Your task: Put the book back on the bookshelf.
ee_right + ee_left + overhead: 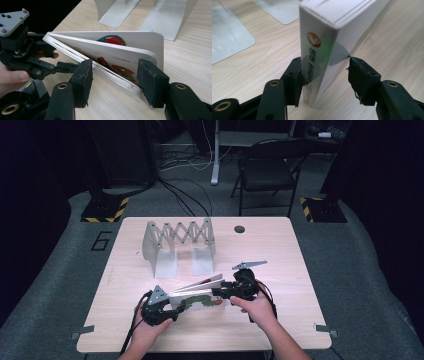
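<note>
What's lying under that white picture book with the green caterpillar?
Bare pale wooden table shows around the white caterpillar picture book; the spot directly beneath it is covered.

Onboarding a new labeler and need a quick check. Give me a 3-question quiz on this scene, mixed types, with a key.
1. True or false: the book lies flat and closed on the table.
2. Which part of the book sits between the jaws of the left gripper? A: the spine. B: the fanned page edges. C: nothing, the jaws are clear of it.
3. What stands on the table beyond the book?

Key
1. False: it stands on edge with its pages fanned apart.
2. A.
3. A grey folding rack.
</note>
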`<state>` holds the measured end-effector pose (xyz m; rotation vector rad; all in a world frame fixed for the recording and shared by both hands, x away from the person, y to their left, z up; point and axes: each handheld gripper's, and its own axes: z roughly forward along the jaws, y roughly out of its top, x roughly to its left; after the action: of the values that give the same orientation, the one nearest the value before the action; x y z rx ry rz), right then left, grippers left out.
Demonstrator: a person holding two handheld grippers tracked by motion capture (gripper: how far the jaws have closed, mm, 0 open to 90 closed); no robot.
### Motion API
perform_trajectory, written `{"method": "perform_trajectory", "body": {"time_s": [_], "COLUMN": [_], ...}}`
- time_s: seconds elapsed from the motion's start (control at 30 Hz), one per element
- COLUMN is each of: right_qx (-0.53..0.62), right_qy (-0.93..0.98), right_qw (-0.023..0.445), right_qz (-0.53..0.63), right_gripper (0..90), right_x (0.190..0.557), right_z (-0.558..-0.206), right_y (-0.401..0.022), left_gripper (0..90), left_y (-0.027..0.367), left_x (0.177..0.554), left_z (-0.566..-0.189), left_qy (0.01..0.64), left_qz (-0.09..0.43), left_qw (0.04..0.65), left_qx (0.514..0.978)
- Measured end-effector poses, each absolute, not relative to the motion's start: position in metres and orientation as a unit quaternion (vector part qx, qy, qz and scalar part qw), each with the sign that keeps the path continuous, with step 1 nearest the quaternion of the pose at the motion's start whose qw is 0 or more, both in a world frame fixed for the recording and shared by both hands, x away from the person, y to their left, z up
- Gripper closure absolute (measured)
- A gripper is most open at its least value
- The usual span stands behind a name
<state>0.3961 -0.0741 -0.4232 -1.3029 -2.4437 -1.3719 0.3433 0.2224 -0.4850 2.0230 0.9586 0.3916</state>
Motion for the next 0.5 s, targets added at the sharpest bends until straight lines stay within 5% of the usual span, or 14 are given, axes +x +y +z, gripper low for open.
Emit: {"method": "perform_trajectory", "body": {"time_s": [0.5], "right_qx": [-0.417], "right_qy": [-0.788], "right_qw": [0.028], "right_qz": [-0.452], "right_gripper": [45.2], "right_x": [0.400], "right_z": [-0.426], "right_y": [-0.075], "left_gripper": [43.1], "left_y": [0.228], "left_x": [0.347], "left_z": [-0.474], "left_qy": [0.380], "left_qz": [0.143], "left_qw": [0.425], "left_qx": [0.809]}}
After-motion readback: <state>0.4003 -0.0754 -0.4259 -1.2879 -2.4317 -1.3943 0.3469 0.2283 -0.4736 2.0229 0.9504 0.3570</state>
